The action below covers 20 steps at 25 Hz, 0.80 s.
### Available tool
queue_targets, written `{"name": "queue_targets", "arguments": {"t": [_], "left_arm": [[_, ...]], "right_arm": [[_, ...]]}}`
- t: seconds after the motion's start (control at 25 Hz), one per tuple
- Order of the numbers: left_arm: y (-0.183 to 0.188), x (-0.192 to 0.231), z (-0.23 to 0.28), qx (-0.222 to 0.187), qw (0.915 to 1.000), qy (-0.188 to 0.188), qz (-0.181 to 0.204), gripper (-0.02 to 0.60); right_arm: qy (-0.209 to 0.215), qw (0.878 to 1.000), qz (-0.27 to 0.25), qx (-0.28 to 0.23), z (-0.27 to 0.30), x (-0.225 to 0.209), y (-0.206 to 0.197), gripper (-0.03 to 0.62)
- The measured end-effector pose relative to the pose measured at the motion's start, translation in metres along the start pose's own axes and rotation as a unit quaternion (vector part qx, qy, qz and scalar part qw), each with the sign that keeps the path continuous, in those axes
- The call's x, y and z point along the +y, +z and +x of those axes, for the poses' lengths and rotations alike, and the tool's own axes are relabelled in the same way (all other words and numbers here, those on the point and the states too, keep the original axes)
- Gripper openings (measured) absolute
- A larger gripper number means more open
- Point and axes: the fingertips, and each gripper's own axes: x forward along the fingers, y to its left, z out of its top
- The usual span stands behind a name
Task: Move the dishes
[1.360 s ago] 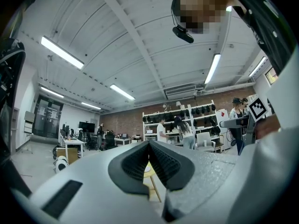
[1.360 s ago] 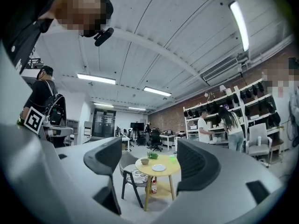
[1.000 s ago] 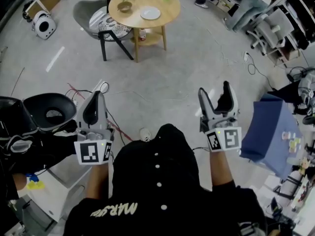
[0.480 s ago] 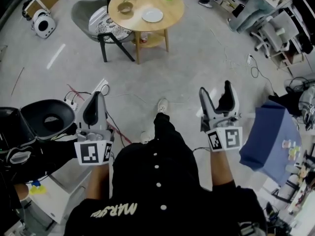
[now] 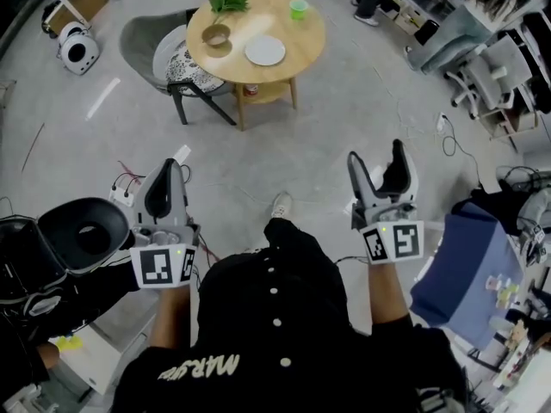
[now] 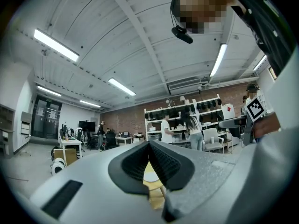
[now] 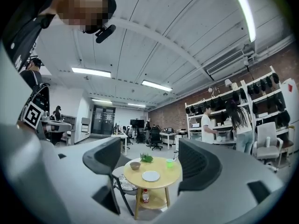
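Gotta close in on the round table (image 5: 258, 20) straight ahead for the plate (image 5: 265, 50) and bowl (image 5: 216, 34), with right gripper (image 5: 376, 155) wide open and empty, left gripper (image 5: 169, 172) pinched together on nothing.

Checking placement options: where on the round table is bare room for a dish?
In the head view, bare wood shows on the round table right of the white plate and between the green cup and leafy greens. The left side is crowded: brown bowl close by the greens.
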Motion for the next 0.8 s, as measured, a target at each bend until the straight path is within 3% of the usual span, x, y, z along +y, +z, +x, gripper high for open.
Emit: {"name": "queue_targets", "arguments": {"t": [0.44,0.8], "left_arm": [[0.005,-0.011,0.109,0.003,0.9995,0.03,0.005,0.003],[-0.013,-0.02,0.142,0.023,0.9988,0.043,0.002,0.003]], "right_arm": [[0.023,1.0,0.003,0.002,0.092,-0.085,-0.002,0.37],[0.045,0.999,0.01,0.017,0.132,-0.11,-0.023,0.37]]}}
